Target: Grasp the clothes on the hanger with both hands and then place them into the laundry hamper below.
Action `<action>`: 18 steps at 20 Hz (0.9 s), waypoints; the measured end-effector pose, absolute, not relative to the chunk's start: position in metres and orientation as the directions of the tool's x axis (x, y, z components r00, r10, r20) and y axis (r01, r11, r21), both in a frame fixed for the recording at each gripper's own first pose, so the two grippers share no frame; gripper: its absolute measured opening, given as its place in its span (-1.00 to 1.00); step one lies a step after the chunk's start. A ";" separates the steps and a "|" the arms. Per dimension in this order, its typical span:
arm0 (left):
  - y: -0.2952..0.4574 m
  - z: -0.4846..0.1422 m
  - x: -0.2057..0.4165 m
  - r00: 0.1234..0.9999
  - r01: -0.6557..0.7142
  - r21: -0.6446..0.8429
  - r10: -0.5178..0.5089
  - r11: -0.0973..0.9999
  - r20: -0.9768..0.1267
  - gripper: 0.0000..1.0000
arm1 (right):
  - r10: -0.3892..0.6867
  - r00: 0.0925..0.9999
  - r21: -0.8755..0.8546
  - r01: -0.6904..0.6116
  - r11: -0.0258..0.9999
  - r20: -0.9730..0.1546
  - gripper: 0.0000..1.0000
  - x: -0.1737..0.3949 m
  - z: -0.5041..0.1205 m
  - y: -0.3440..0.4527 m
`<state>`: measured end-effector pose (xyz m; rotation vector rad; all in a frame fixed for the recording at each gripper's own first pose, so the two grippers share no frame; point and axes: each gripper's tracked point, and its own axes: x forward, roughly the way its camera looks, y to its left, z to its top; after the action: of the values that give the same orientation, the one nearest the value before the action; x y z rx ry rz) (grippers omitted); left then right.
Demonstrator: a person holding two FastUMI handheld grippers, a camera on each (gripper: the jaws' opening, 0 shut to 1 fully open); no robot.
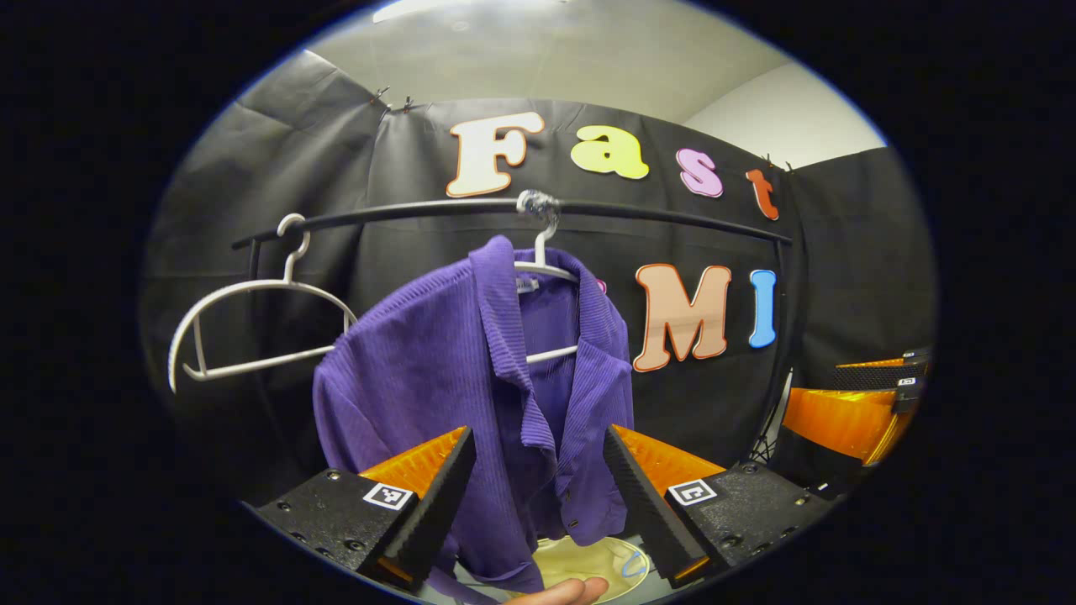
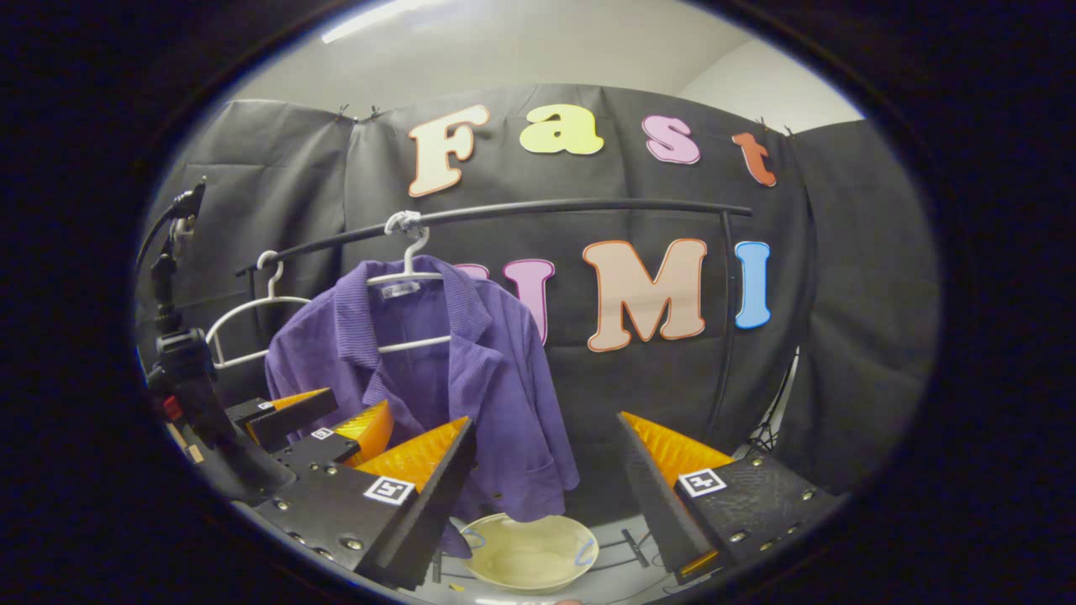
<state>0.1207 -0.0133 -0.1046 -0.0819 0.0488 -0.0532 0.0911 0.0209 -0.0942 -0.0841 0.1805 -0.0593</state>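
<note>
Shirt (image 2: 437, 378) on hanger (image 2: 409, 277) on rail (image 2: 521, 212); spare hanger (image 2: 244, 319) left; hamper (image 2: 528, 550) below.

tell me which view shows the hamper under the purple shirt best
The right gripper view: the pale round laundry hamper shows its full open rim below the purple ribbed shirt, between the open right gripper fingers. In the left gripper view, only part of the hamper peeks out under the shirt hem.

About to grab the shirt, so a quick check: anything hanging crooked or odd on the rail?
The purple shirt sits lopsided on its white hanger, one shoulder drooping lower and the front open. The second hanger hangs bare beside it. Nothing looks damaged.
</note>
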 end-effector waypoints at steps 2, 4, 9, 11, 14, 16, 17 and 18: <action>-0.020 -0.122 0.136 0.995 0.030 -0.075 -0.037 0.997 -0.093 0.89 | -0.039 0.979 -0.088 0.022 0.996 -0.198 1.00 0.106 -0.103 0.021; -0.027 -0.135 0.146 0.993 0.005 -0.050 -0.011 0.999 -0.121 0.89 | -0.002 0.974 -0.093 -0.019 0.996 -0.225 0.97 0.123 -0.114 0.021; -0.022 -0.143 0.166 0.989 -0.098 0.038 0.102 0.994 -0.107 0.85 | 0.190 0.944 -0.029 -0.205 0.978 -0.270 0.97 0.181 -0.141 0.044; -0.016 -0.136 0.171 0.983 -0.152 0.062 0.157 0.986 -0.094 0.82 | 0.286 0.915 0.002 -0.298 0.955 -0.283 0.97 0.202 -0.151 0.060; -0.007 -0.134 0.176 0.967 -0.226 0.090 0.234 0.970 -0.098 0.76 | 0.403 0.873 0.063 -0.402 0.913 -0.273 0.97 0.230 -0.155 0.075; 0.005 -0.130 0.179 0.950 -0.289 0.103 0.299 0.952 -0.090 0.63 | 0.476 0.836 0.100 -0.468 0.878 -0.273 0.97 0.242 -0.156 0.085; 0.013 -0.122 0.178 0.940 -0.329 0.111 0.337 0.938 -0.062 0.60 | 0.510 0.816 0.107 -0.501 0.859 -0.271 0.96 0.245 -0.156 0.092; 0.017 -0.115 0.176 0.933 -0.351 0.121 0.357 0.928 -0.032 0.45 | 0.535 0.802 0.103 -0.528 0.843 -0.266 0.96 0.249 -0.157 0.098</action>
<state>0.1762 0.0174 -0.1145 0.1145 0.0543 0.3629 0.2488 0.0976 -0.1568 0.0238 0.2925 0.5696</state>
